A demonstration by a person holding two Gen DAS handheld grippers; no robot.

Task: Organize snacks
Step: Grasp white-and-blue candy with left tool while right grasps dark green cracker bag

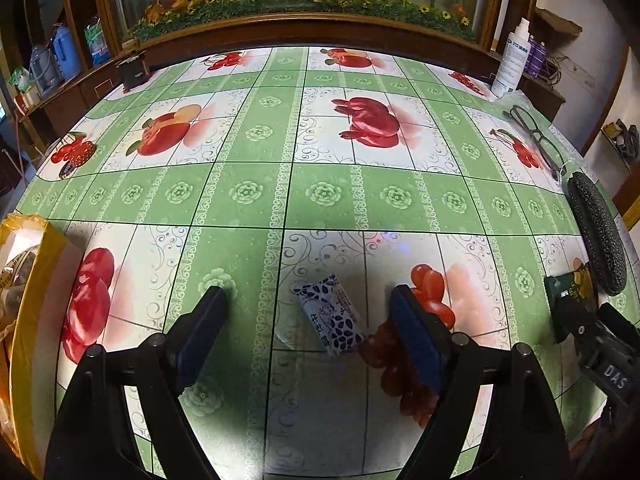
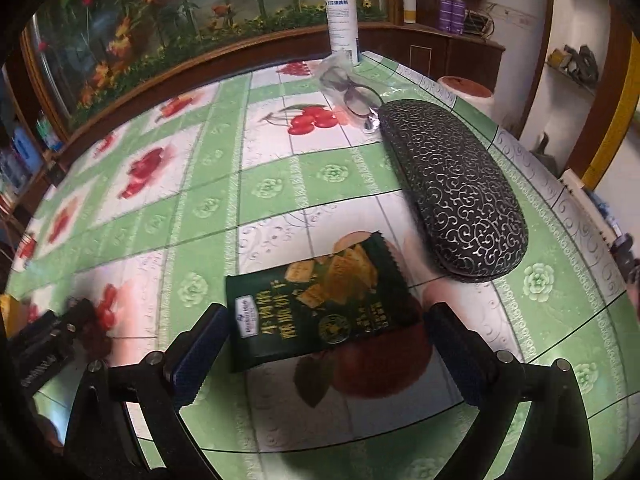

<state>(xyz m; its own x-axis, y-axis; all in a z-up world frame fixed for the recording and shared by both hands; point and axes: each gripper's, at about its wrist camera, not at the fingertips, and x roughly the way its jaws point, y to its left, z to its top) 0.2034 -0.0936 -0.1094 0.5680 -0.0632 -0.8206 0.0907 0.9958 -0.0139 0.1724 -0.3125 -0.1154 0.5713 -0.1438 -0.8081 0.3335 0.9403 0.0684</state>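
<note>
A small white snack packet with dark blue print (image 1: 330, 318) lies on the fruit-patterned tablecloth (image 1: 256, 192). My left gripper (image 1: 310, 300) is open, its fingers on either side of the packet and apart from it. A dark green cracker packet (image 2: 320, 300) lies flat on the cloth; it also shows in the left wrist view (image 1: 570, 300). My right gripper (image 2: 326, 318) is open, fingers straddling the green packet's near end. The right gripper also shows at the right edge of the left wrist view (image 1: 600, 344).
A black patterned glasses case (image 2: 456, 192) lies just right of the green packet. Glasses in a clear bag (image 2: 352, 92) and a white spray bottle (image 2: 342, 12) stand behind it. A yellow-rimmed box with snacks (image 1: 24, 280) is at the left edge. A wooden cabinet borders the far side.
</note>
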